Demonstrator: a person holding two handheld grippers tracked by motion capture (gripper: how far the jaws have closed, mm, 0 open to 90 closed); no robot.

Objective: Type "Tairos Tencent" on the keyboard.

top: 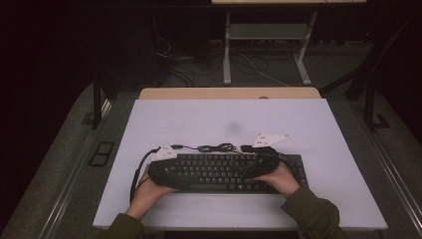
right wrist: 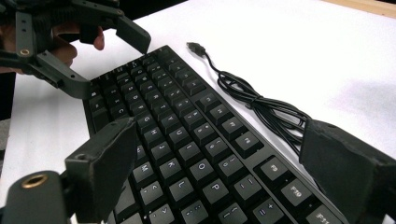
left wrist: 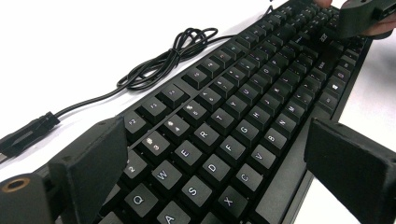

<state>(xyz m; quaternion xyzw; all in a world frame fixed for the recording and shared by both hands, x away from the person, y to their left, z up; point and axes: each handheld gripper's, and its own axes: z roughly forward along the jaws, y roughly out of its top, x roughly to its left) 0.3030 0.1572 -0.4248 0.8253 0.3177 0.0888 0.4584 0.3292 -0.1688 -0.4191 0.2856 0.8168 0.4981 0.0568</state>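
Black keyboard lies flat near front edge of white tabletop. Left gripper and right gripper both spread wide, straddling keyboard ends, gripping nothing. Risk: jaw snagging coiled cable at rear, dragging keyboard askew.

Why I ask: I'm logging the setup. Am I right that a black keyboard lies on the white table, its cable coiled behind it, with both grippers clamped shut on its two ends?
Not quite. The keyboard does lie on the white table with its cable coiled behind it, but both grippers stand open. The left gripper view and right gripper view each show jaws spread wide above the keys.
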